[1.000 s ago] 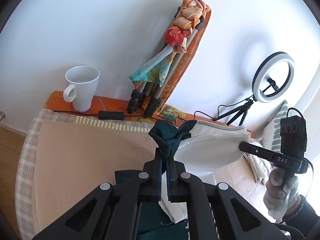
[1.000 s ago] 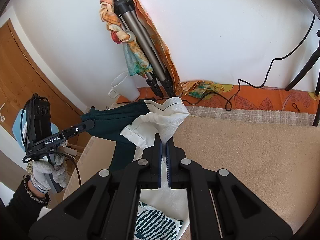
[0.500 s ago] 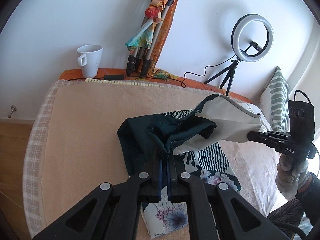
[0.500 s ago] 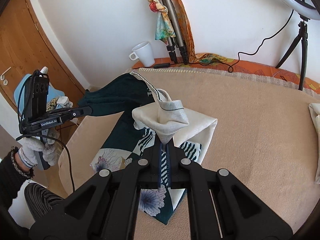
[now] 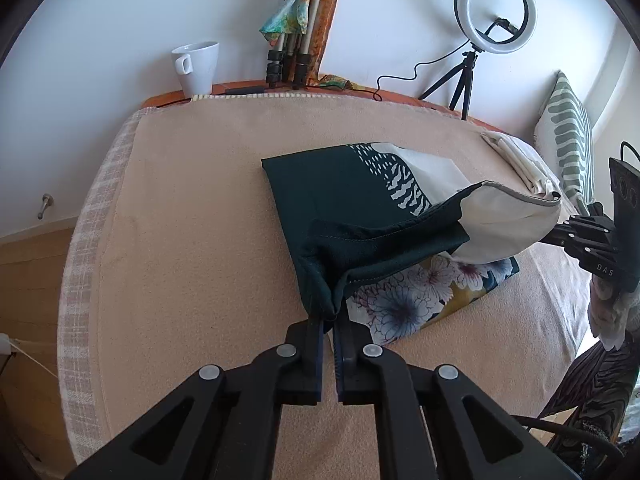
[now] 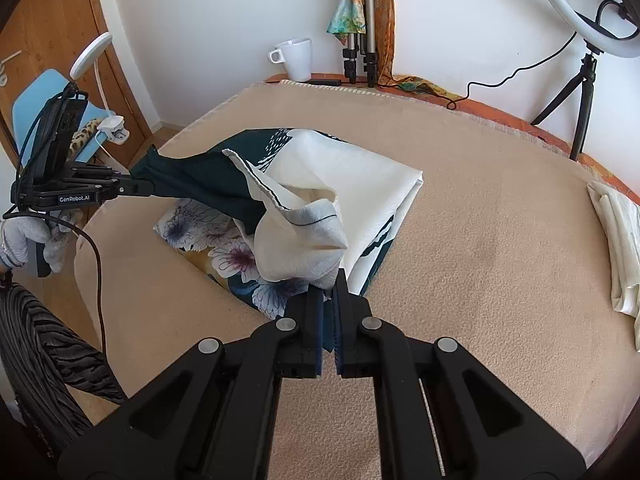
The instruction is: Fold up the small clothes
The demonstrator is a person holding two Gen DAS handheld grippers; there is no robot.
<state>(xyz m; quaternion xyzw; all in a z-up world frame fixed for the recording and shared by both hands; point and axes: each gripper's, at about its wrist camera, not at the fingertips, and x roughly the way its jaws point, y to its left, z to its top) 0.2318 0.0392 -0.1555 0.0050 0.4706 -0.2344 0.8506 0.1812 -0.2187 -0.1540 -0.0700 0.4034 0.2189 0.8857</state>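
Observation:
A patterned cloth (image 5: 360, 192) (image 6: 360, 172), dark green and cream with a flower print, lies partly folded on the beige blanket. Its near edge is doubled back and held up over the flat half. My left gripper (image 5: 328, 320) is shut on the dark green corner of that edge. My right gripper (image 6: 329, 290) is shut on the cream corner. The left wrist view has the right gripper (image 5: 576, 228) at the far right, pinching the cream end. From the right wrist, the left gripper (image 6: 136, 188) shows at the far left, pinching the green end.
A white mug (image 5: 198, 66) and a folded tripod (image 5: 294, 56) draped in a colourful scarf stand by the wall. A ring light (image 5: 494, 4) stands at the back right. A folded cream cloth (image 6: 620, 248) and a striped pillow (image 5: 568, 136) lie at the right edge.
Both grippers came toward the near side and lower, carrying the cloth's held edge with them. The cloth, bunched in the air before, now lies mostly spread on the blanket.

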